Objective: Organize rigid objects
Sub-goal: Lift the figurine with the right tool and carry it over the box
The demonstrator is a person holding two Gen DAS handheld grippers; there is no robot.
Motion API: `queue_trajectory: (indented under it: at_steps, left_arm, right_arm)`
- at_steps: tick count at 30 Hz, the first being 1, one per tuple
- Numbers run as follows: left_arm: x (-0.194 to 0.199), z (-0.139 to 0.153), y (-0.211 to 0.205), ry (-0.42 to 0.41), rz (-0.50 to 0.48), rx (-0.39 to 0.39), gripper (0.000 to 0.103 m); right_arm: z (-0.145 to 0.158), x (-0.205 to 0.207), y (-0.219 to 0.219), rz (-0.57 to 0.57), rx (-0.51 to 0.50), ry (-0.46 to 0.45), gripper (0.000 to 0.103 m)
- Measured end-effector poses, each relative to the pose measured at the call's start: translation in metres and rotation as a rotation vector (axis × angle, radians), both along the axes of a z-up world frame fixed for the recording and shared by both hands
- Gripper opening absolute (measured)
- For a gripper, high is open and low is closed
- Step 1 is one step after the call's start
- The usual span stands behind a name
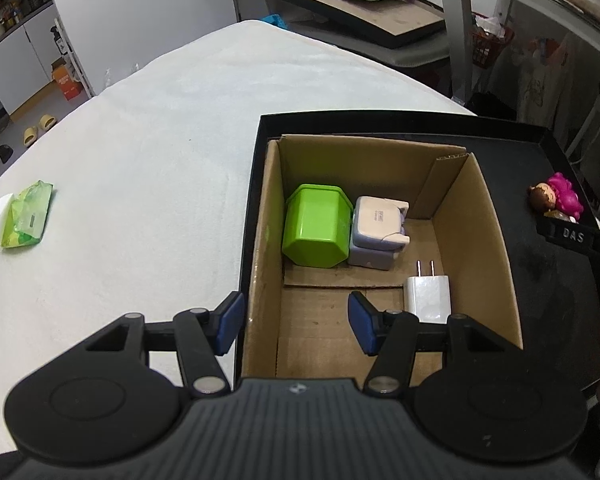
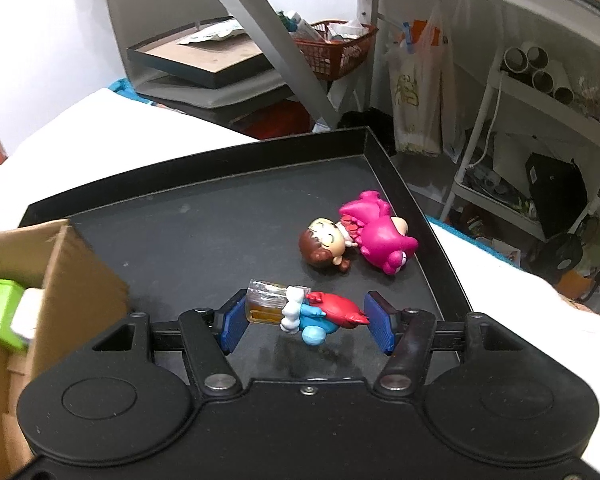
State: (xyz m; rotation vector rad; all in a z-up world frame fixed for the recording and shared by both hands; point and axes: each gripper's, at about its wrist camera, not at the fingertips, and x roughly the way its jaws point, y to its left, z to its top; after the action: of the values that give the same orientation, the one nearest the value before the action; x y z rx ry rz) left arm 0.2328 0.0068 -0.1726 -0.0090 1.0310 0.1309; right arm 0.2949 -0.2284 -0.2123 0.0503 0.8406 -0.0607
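the blue-and-red figurine (image 2: 322,318) lay on the black tray (image 2: 204,220) between the spread fingers of the right gripper (image 2: 306,326), beside a small glass bottle (image 2: 266,304); light, hard and glossy, it looked best pinched across its body. the left gripper (image 1: 296,326) hung open over the cardboard box (image 1: 496,240).

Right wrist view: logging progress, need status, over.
Both grippers open: left gripper over cardboard box, right gripper straddling blue-red figure on black tray. Small bottle touches it. Pink figure beyond.
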Motion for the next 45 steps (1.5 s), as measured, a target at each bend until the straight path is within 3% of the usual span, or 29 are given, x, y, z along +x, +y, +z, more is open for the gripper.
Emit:
queue_trajectory:
  at_steps: [22, 41, 45]
  left_arm:
    - [-0.014, 0.006, 0.022, -0.032, 0.018, -0.1, 0.056]
    - [-0.016, 0.002, 0.048, -0.05, 0.044, -0.22, 0.055]
    - [-0.016, 0.0, 0.051, -0.056, 0.039, -0.226, 0.047]
  right_arm:
    - [0.069, -0.027, 0.064, 0.215, -0.055, -0.105, 0.06]
    - [0.08, -0.026, 0.132, 0.444, -0.223, -0.097, 0.06]
    - [0.076, -0.03, 0.143, 0.482, -0.255, -0.087, 0.06]
